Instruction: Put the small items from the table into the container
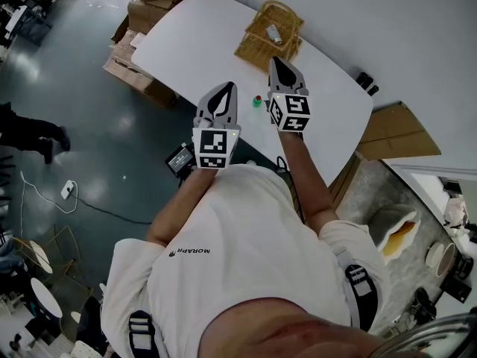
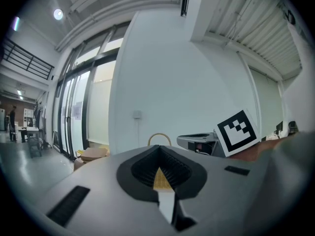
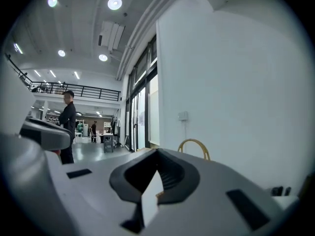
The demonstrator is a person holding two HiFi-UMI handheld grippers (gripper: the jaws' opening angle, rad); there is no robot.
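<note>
We see small green item (image 1: 257, 101) on surface (image 1: 194, 36) between left tool (image 1: 226, 88) and right tool (image 1: 280, 63); both pressed together, empty.

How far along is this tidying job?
Partly done, it seems: one greyish item already lies in the wicker basket. Nothing is in hand: both the left tongs and right tongs are shut and empty. Left to do: a small green-and-red item sits on the white table between them, and a dark object near the table's edge.
</note>
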